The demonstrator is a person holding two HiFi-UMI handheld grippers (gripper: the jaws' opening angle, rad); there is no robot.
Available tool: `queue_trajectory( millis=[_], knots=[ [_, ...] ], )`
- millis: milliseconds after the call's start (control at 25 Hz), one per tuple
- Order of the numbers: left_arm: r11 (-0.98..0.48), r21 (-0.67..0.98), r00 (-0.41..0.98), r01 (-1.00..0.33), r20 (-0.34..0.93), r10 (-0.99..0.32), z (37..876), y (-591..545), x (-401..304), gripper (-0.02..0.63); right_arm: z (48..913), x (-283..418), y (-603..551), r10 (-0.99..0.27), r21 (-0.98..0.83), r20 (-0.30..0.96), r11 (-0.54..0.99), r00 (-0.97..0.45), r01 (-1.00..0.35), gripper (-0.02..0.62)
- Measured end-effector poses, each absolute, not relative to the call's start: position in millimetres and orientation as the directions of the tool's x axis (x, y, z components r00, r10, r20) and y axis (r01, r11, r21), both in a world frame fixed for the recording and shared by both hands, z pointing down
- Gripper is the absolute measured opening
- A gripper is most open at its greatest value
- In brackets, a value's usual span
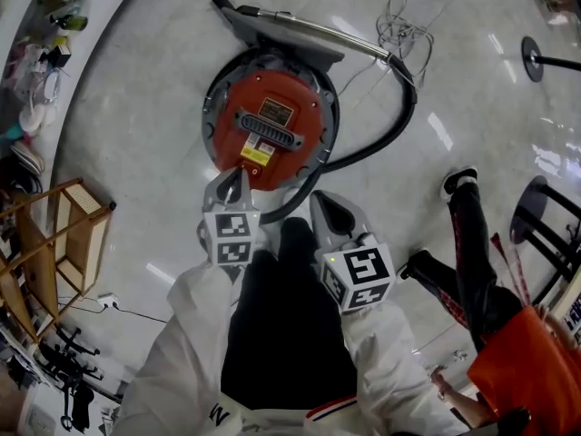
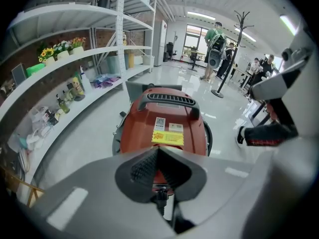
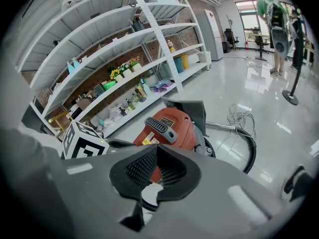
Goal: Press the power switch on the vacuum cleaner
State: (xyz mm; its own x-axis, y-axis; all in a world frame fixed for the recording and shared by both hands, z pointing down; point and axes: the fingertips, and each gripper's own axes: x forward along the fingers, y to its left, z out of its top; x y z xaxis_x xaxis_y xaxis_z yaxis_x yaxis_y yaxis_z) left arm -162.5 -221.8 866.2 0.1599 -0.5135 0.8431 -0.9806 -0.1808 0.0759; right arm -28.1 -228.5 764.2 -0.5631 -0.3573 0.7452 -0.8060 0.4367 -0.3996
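Note:
The red round vacuum cleaner (image 1: 272,125) stands on the pale floor, with a grey handle (image 1: 270,134) across its top and a yellow label below it. My left gripper (image 1: 238,174) is shut and empty, its tip over the vacuum's near edge. In the left gripper view the vacuum (image 2: 169,121) fills the middle just beyond the shut left gripper (image 2: 158,150), and the jaws hide its near rim. My right gripper (image 1: 320,200) is shut too, holding nothing, just off the vacuum's near right side. From the right gripper (image 3: 156,148) the vacuum (image 3: 174,126) lies ahead. I cannot make out a switch.
A black hose (image 1: 390,130) curves round the vacuum's right side to a metal wand (image 1: 318,30), with a loose cable (image 1: 404,30) beyond. A wooden rack (image 1: 77,234) stands at left. A person's legs (image 1: 467,243) are at right. Long white shelves (image 2: 75,59) line the wall.

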Motion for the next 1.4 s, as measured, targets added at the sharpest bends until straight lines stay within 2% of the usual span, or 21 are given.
queue_trajectory(
  millis=[1400],
  knots=[
    [-0.161, 0.09, 0.155, -0.983, 0.878, -0.452, 878.1, -221.8, -166.2, 0.0, 766.8, -33.6, -222.2, -0.341, -0.404, 0.751, 0.44, -0.565, -0.802, 0.0]
  ],
)
